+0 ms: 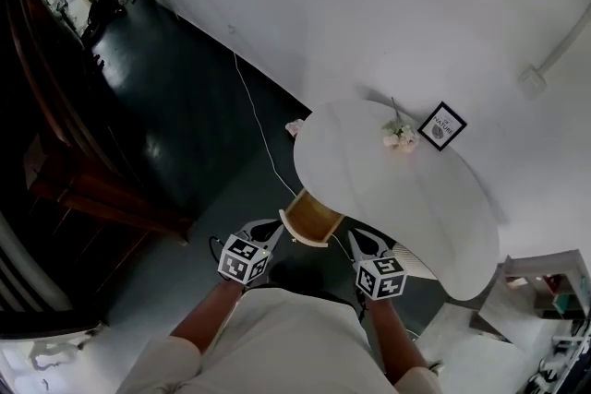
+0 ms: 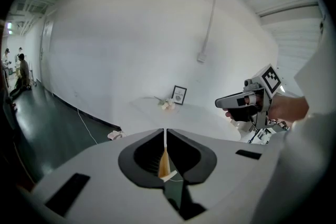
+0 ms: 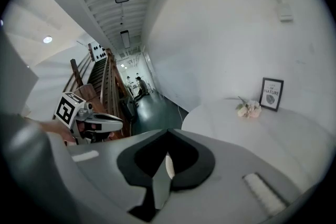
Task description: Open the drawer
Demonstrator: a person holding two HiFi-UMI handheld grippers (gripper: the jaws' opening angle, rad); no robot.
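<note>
Drawer point(image 1: 312, 215) shows open in head view; left gripper point(image 2: 165, 132), right gripper point(image 3: 168, 132) pressed together.

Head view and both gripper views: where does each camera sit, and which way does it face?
Head view: on the person's head, steeply down at white oval table, wooden drawer; forearms, left gripper, right gripper show.
Left gripper view: on that gripper, toward the white wall; shut jaws, right gripper.
Right gripper view: toward the table; shut jaws, left gripper.
All share the black-framed print.
</note>
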